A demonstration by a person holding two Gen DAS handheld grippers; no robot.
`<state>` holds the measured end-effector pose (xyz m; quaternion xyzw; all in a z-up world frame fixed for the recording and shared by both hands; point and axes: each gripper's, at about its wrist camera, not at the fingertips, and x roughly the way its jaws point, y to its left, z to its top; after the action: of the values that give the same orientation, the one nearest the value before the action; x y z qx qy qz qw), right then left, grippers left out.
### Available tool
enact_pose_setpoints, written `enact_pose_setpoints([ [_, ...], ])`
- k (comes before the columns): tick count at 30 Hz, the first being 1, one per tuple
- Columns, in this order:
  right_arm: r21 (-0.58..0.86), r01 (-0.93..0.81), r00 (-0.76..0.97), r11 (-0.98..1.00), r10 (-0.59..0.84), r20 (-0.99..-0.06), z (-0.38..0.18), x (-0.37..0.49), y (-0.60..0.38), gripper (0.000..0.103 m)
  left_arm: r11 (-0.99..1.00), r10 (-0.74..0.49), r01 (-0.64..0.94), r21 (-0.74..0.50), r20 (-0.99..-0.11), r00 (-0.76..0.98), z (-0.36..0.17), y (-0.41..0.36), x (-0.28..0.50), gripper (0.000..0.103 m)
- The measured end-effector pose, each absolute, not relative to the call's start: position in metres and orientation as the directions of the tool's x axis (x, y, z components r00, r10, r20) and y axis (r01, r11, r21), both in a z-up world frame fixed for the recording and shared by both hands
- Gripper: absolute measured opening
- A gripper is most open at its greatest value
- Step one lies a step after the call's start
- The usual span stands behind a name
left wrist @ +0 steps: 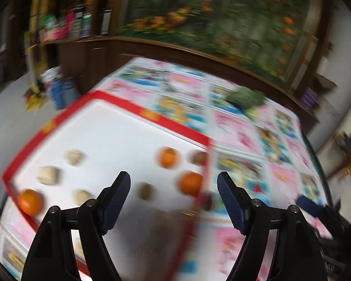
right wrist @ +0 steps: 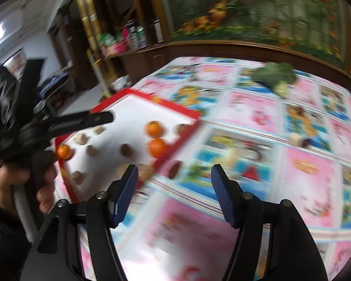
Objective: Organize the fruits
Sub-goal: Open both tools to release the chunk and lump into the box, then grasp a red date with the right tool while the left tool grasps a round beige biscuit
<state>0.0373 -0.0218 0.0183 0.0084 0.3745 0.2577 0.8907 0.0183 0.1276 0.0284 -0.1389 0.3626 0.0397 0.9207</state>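
Note:
A white board with a red border lies on the table and shows in the right wrist view too. On it lie three oranges, several pale beige pieces and brownish fruits. A dark red fruit lies just off the board's right edge, also seen in the right wrist view. My left gripper is open and empty above the board's near right part. My right gripper is open and empty above the tablecloth, right of the board. Both views are blurred.
A cartoon-patterned tablecloth covers the table. A broccoli head lies at the far side, also in the left wrist view. Small dark items lie at the right. Wooden cabinets and a shelf with bottles stand behind.

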Motion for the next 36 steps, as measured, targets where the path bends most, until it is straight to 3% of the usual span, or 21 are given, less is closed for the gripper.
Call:
enact_pose_setpoints([
  [9,0.182,-0.262,0.640,0.948,0.312,-0.702,0.000,0.021,-0.119,0.068,0.966,-0.243,0.099,-0.238,-0.710,0.661,0.004,0.030,0.003,0.077],
  [15,0.156,-0.152,0.633,0.976,0.217,-0.743,-0.019,0.020,-0.165,0.068,0.969,-0.243,0.124,-0.212,-0.749,0.616,-0.018,0.007,0.005,0.077],
  [22,0.138,-0.166,0.634,0.976,0.213,-0.743,-0.018,0.059,-0.165,0.067,0.972,-0.225,0.087,-0.218,-0.762,0.607,-0.028,0.009,0.012,0.077],
  [27,0.044,-0.178,0.622,0.983,0.147,-0.769,-0.029,0.125,-0.146,0.046,0.969,-0.236,0.094,-0.227,-0.759,0.607,-0.027,0.008,0.018,0.077],
  [36,-0.024,-0.232,0.606,0.972,0.125,-0.786,-0.040,0.174,-0.124,0.041,0.957,-0.267,0.071,-0.280,-0.761,0.592,-0.032,0.013,0.037,0.077],
])
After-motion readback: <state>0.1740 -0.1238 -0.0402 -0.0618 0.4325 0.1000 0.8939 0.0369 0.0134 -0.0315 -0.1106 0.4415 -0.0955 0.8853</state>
